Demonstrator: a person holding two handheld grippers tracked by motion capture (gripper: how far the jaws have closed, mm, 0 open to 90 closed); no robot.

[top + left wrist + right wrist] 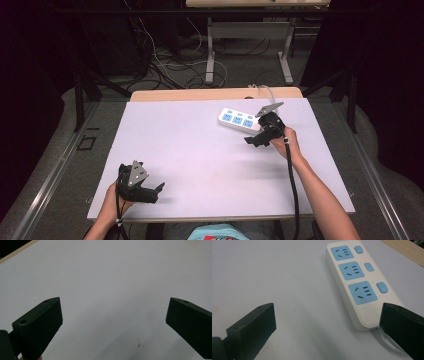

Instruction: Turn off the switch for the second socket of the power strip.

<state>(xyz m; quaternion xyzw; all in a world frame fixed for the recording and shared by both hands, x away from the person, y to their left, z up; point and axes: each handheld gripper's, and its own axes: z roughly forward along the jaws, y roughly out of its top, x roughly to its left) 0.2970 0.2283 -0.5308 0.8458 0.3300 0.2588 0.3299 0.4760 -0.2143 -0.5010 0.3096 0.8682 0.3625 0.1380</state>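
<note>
Power strip lay flat at 1 o'clock on the desk. Right gripper was just beside it, jaws spread, empty. Left gripper at 7 o'clock, jaws spread too. Likely light, rigid, slick plastic; best pinched across the narrow sides, mid-body, clear of the cord.

No words, brand names, numbers or signs can be read anywhere: the white power strip shows plain blue socket faces and blank blue switches, and the table carries no label.
</note>
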